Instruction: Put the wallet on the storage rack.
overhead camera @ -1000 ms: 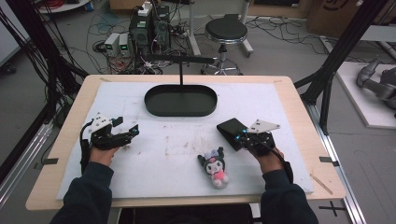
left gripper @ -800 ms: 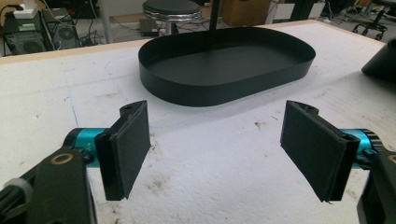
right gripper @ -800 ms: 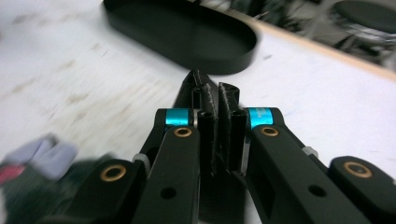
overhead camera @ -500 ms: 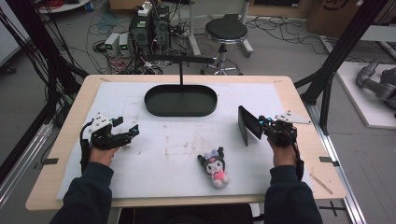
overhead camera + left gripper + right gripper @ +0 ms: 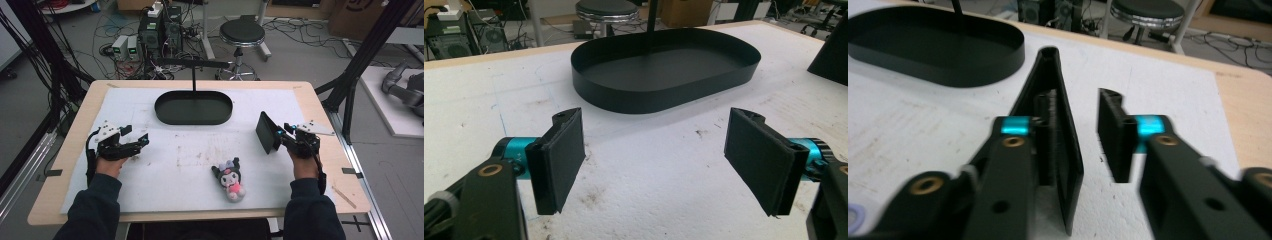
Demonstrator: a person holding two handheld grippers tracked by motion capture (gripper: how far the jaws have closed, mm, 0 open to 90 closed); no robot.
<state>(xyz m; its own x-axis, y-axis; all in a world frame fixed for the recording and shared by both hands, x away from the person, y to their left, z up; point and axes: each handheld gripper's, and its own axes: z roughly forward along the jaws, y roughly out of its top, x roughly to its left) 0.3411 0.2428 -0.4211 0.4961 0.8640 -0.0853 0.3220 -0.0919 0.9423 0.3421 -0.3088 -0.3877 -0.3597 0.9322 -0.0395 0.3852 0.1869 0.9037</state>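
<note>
Black flat plate (image 5: 1060, 150) stands on edge between the right gripper (image 5: 1080, 132) fingers, leaning on the left-hand pad (image 5: 1045, 135); the other pad sits clear, a gap shows. Those fingers have just been opening, so no clamp now. Looks thin, stiff, light, prob smooth, tips easily. Best hold: pinch both faces mid-height. Left gripper (image 5: 664, 160) fingers wide apart, empty, over the counter (image 5: 175, 165). Black tray (image 5: 194, 107) and plush toy (image 5: 229, 178) well apart from them.
</note>
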